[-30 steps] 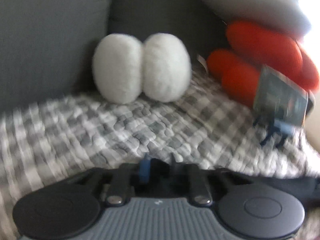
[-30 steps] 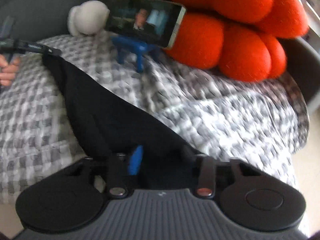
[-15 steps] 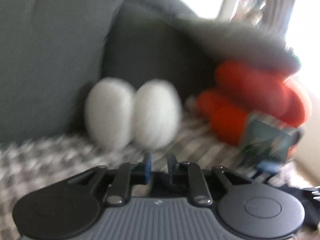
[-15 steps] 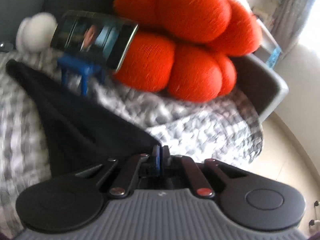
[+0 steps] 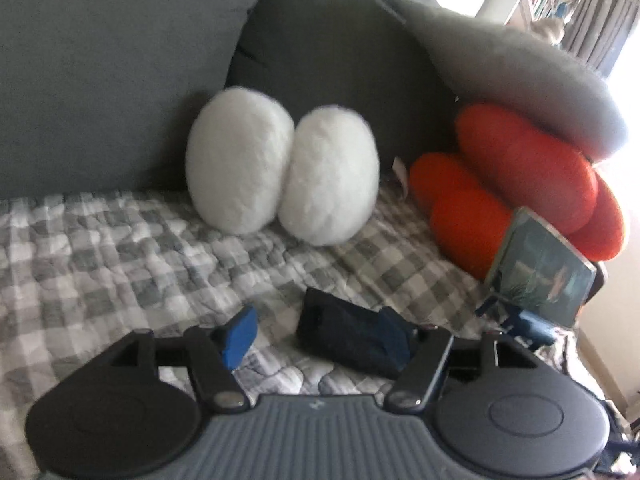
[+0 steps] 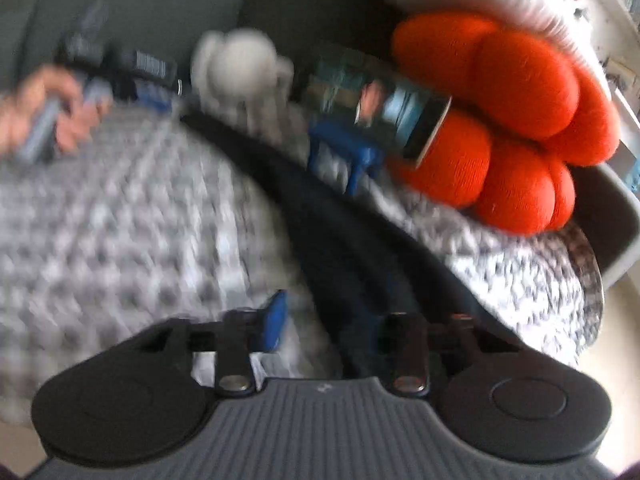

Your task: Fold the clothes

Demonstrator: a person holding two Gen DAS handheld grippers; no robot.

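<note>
Left hand-held gripper (image 5: 316,334): jaws spread wide, blue pads apart, nothing clamped. It hovers low over the checked blanket (image 5: 132,256) on the sofa. One end of the dark garment (image 5: 352,336) lies on the blanket between the fingers, nearer the right finger and partly covering its pad; contact with that pad cannot be confirmed.

Right hand-held gripper (image 6: 336,328): jaws also spread wide. The left blue pad (image 6: 274,322) is bare over the blanket. The dark garment (image 6: 340,220) runs as a long band from the far left, near the white cushion (image 6: 240,68), diagonally down to the gripper, passing over the right finger. This view is motion-blurred; whether the cloth rests on the finger or only crosses it cannot be told.

Surroundings: two white round cushions (image 5: 280,176) lean against the grey sofa back (image 5: 120,72). An orange knot cushion (image 5: 516,184) sits to the right, with a phone (image 5: 540,272) on a blue stand (image 5: 524,320) in front of it. In the right wrist view, a hand (image 6: 44,116) holding the other tool is at far left.
</note>
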